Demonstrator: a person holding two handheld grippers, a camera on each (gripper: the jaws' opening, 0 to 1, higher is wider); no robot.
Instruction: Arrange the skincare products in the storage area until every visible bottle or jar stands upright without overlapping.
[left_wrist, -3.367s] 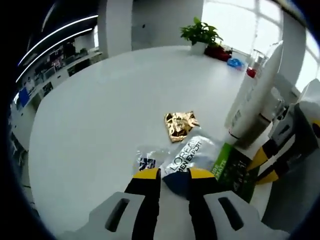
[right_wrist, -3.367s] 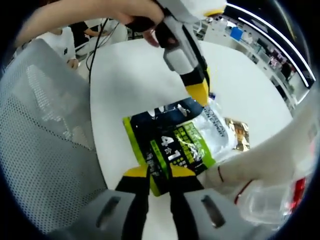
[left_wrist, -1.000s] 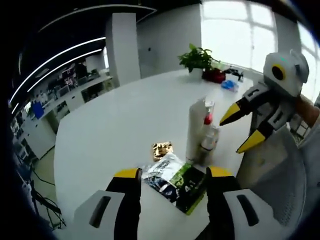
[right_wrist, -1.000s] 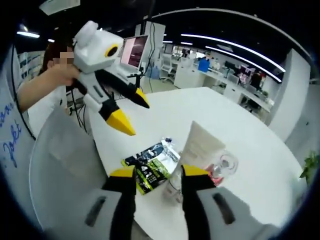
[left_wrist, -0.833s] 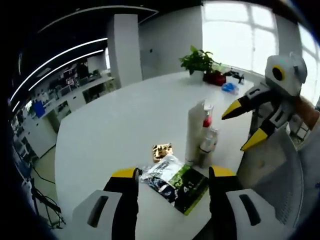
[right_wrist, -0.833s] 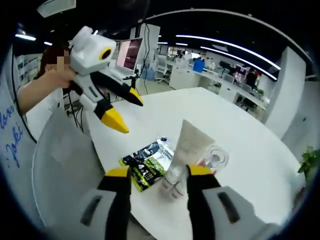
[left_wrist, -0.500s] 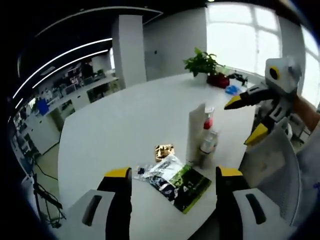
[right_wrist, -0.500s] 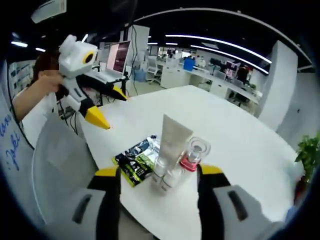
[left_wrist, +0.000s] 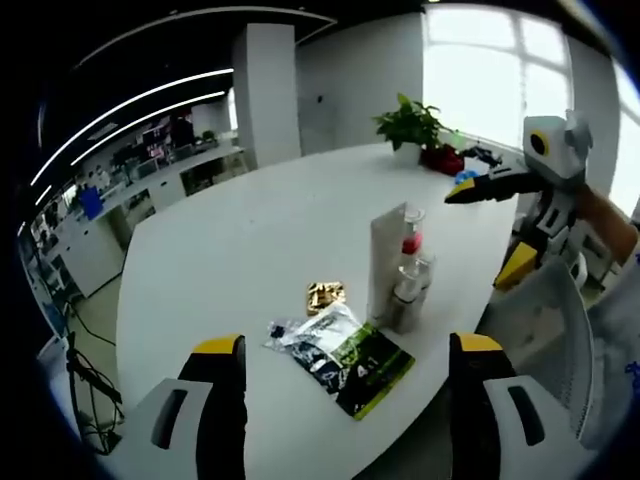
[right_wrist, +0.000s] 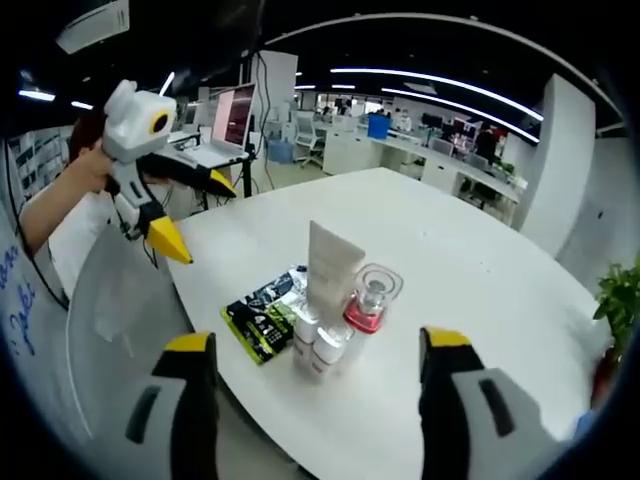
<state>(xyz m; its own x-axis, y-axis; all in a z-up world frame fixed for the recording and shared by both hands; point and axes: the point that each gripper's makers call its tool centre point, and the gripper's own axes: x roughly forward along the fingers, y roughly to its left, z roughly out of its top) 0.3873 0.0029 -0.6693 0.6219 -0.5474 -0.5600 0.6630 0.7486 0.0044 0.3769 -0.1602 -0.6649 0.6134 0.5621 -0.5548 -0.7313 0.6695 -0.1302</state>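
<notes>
A white tube (left_wrist: 385, 262) stands upright on the round white table (left_wrist: 250, 230), with a red-collared pump bottle (left_wrist: 408, 262) and small bottles (left_wrist: 400, 305) close beside it. In front of them lie a green-and-black sachet (left_wrist: 365, 365), a clear sachet (left_wrist: 308, 335) and a gold sachet (left_wrist: 324, 295). My left gripper (left_wrist: 347, 345) hangs open above the table's near edge. My right gripper (left_wrist: 485, 235) is raised at the right, open. In the right gripper view the tube (right_wrist: 332, 262), pump bottle (right_wrist: 368, 298) and sachets (right_wrist: 260, 310) sit beyond my open right gripper (right_wrist: 317, 342); my left gripper (right_wrist: 198, 212) is held up at the left, open.
A potted plant (left_wrist: 410, 122) and small items stand at the table's far side. A grey mesh chair back (left_wrist: 545, 335) stands by the near edge, also seen as the chair (right_wrist: 110, 300). A person's hand (right_wrist: 80, 170) holds the left gripper. A laptop (right_wrist: 232, 118) and office desks lie behind.
Both grippers, shut on the sachets 3.4 s ago, have let them go, opened wide and drawn back and up from the table. The bottles and sachets have stayed in place.
</notes>
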